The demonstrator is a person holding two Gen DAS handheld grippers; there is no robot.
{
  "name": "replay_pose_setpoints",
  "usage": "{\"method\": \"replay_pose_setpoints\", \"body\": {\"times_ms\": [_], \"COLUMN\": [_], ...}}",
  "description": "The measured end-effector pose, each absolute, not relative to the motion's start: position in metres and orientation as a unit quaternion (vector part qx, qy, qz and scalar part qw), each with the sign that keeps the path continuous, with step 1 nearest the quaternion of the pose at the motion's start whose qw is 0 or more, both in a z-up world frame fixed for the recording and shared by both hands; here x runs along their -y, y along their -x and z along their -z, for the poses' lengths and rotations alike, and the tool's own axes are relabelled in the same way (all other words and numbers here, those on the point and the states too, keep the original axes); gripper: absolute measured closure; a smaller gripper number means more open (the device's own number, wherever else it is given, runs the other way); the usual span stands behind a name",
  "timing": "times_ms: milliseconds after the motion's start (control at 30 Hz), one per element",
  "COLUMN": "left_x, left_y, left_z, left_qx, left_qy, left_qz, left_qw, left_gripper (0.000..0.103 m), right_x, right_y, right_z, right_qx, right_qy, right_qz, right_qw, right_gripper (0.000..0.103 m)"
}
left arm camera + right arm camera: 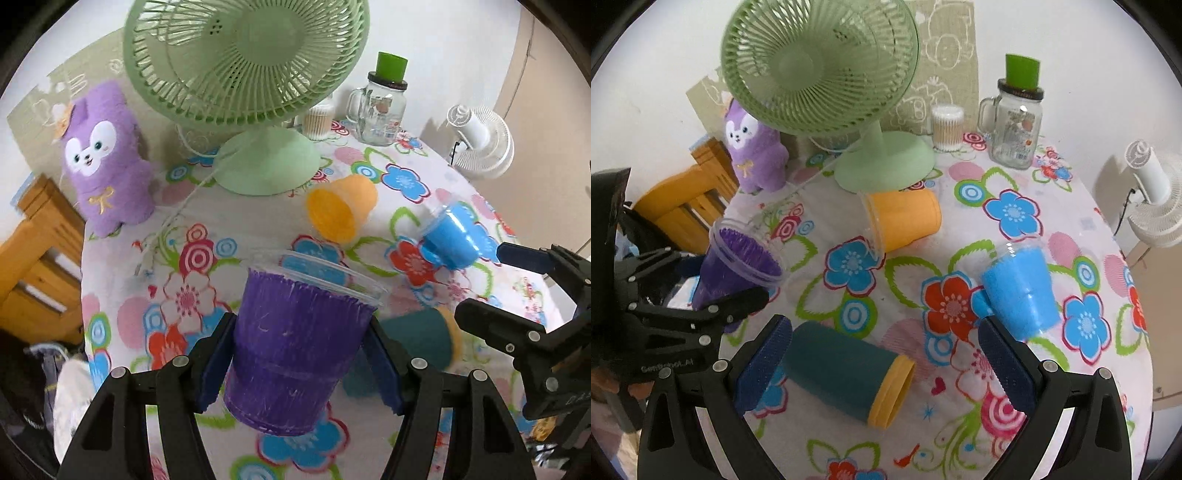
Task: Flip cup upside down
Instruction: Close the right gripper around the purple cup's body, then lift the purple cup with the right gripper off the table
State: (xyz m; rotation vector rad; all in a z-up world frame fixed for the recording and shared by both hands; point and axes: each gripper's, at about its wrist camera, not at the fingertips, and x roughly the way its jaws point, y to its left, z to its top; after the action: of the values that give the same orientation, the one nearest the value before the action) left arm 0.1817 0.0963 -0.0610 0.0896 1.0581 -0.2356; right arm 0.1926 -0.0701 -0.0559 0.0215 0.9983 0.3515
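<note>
Left tongs (301, 354): clamped on purple cup (295, 350), lifted off bench (240, 229), mouth tilted upward.
Right tongs (882, 365): spread, empty, over teal cup (846, 373).
Progress: grasped; inversion and set-down remain.

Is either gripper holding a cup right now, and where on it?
The left gripper holds the purple cup by its lower side walls, one finger on each side, mouth up and tilted. The right gripper is open, holding nothing, above the teal cup.
</note>
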Motion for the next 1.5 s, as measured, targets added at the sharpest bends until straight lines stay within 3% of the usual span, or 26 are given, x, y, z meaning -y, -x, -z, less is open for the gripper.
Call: {"method": "replay_pose_setpoints", "body": {"times_ms": [667,1500], "left_x": [-0.039,0.020], "left_y": [-0.080,-0.038], "left_z": [0.066,0.127], "left_qx": [-0.520,-0.551], "left_qy": [0.025,0.129], "left_qz": [0.064,-0.031], "left_qw": [0.851,0.824], "left_gripper": [0.034,0.033], "right_x": [0.128,0.179], "right_y": [-0.094,-0.072], "right_z": [0.050,0.088], "right_qx": [-0.469,-0.488], "right_qy": [0.009,0.063], "right_qz": [-0.165,-0.203], "right_qw": [0.868,0.847], "right_gripper": [0.001,0.001]}}
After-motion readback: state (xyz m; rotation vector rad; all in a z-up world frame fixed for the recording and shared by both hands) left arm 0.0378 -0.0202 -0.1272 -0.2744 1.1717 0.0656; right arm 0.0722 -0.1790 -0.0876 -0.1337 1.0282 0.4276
